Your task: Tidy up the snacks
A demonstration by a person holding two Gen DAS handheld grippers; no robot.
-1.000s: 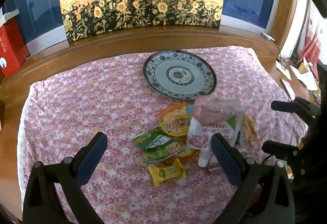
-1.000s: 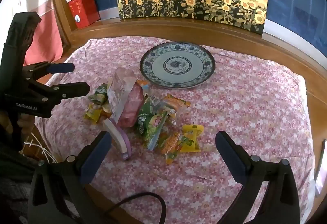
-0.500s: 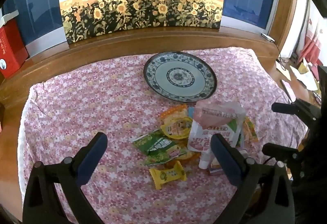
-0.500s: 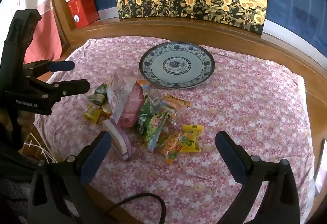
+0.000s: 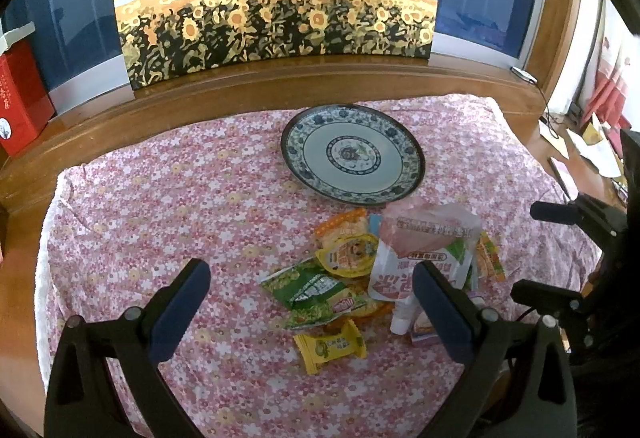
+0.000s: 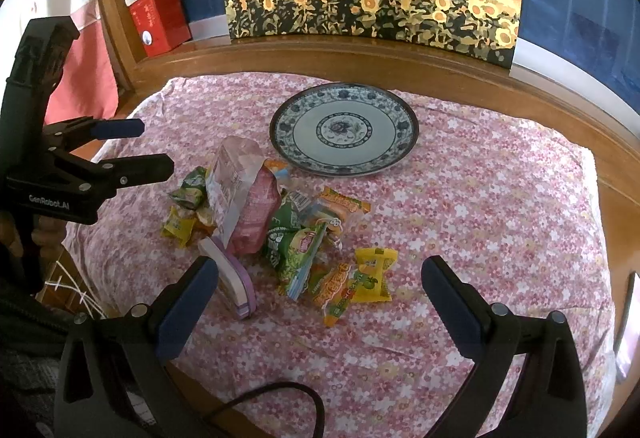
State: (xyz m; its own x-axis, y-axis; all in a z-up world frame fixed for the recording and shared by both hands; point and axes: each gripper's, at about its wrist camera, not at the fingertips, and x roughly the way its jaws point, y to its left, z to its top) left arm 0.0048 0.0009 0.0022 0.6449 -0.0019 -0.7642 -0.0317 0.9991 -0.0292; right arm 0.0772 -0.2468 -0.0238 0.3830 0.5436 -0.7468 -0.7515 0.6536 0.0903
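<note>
A blue-and-white patterned plate [image 5: 352, 154] [image 6: 344, 128] lies bare at the back of the pink floral cloth [image 5: 160, 206]. In front of it is a pile of snacks: a pink-and-white pouch [image 5: 420, 250] [image 6: 244, 198], a green packet [image 5: 312, 290] [image 6: 292, 250], a yellow wrapped candy [image 5: 330, 346] [image 6: 374, 274], an orange packet [image 5: 342, 224] and a purple-and-white box [image 6: 232, 282]. My left gripper [image 5: 310, 306] [image 6: 150, 147] hangs open over the pile's left side. My right gripper [image 6: 320, 302] [image 5: 544, 252] is open at the pile's near edge. Neither holds anything.
A raised wooden ledge [image 5: 240, 98] curves behind the cloth, carrying a sunflower painting [image 5: 272, 22] and a red box [image 6: 160, 20]. Papers [image 5: 592, 146] lie beyond the cloth's right edge. A black cable [image 6: 280, 394] loops below the right gripper.
The left gripper has drifted slightly, so the plate and pile sit a little lower in its view. The right gripper has barely moved. Both stay open.
</note>
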